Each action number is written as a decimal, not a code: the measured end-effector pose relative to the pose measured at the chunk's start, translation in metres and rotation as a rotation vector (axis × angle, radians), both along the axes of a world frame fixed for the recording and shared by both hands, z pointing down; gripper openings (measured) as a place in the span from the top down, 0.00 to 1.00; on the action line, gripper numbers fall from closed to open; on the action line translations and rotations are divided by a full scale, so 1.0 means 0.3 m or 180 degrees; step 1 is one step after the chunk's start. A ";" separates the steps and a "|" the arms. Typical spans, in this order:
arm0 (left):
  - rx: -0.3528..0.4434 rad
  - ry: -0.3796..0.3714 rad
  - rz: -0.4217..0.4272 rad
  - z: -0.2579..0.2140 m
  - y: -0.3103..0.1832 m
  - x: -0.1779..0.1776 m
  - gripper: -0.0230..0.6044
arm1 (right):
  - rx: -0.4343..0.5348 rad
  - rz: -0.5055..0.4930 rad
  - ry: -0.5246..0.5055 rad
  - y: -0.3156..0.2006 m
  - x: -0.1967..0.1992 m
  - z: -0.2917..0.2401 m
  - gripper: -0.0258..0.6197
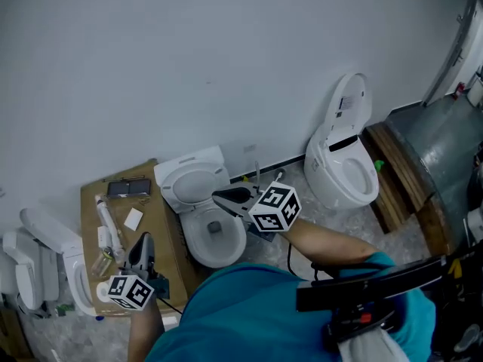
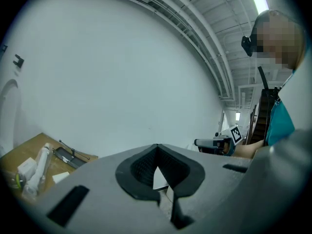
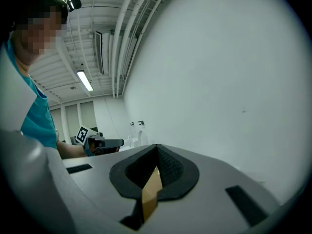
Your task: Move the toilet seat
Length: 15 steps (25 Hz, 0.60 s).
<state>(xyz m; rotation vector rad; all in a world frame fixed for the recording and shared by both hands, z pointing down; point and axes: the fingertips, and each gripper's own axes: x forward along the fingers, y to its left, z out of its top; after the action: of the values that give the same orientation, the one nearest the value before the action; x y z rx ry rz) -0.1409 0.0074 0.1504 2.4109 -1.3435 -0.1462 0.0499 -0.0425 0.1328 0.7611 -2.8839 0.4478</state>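
Observation:
A white toilet (image 1: 202, 216) stands on the floor against the wall, its bowl uncovered and its tank (image 1: 190, 166) behind. My right gripper (image 1: 216, 196) hovers above that bowl, shut and holding nothing, pointing left. My left gripper (image 1: 143, 238) hangs over the cardboard sheet (image 1: 162, 225), also shut and empty. In the left gripper view the jaws (image 2: 157, 175) meet in front of bare wall, with the right gripper (image 2: 213, 143) off to the right. In the right gripper view the jaws (image 3: 155, 173) are together, and the left gripper (image 3: 108, 144) shows at left.
A second white toilet (image 1: 341, 173) with its lid raised (image 1: 352, 102) stands at the right, beside a wooden pallet (image 1: 400, 179). Loose white toilet parts (image 1: 34, 270) lie at the far left. Tubes and small items (image 1: 109, 228) rest on the cardboard.

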 end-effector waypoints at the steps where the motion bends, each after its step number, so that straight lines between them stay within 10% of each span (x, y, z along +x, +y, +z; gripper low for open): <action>1: 0.0007 -0.0003 0.0013 -0.004 -0.007 -0.002 0.99 | -0.0008 -0.0008 -0.0019 -0.005 -0.007 -0.005 0.96; 15: 0.0004 0.0026 0.0067 -0.017 0.075 0.018 0.99 | -0.0161 -0.0134 -0.0225 0.092 -0.063 0.002 0.96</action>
<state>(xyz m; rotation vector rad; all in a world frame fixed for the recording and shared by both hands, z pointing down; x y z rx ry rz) -0.1355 0.0300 0.1453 2.4221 -1.3144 -0.1509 0.0311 -0.0147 0.1332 0.6890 -2.9349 0.5513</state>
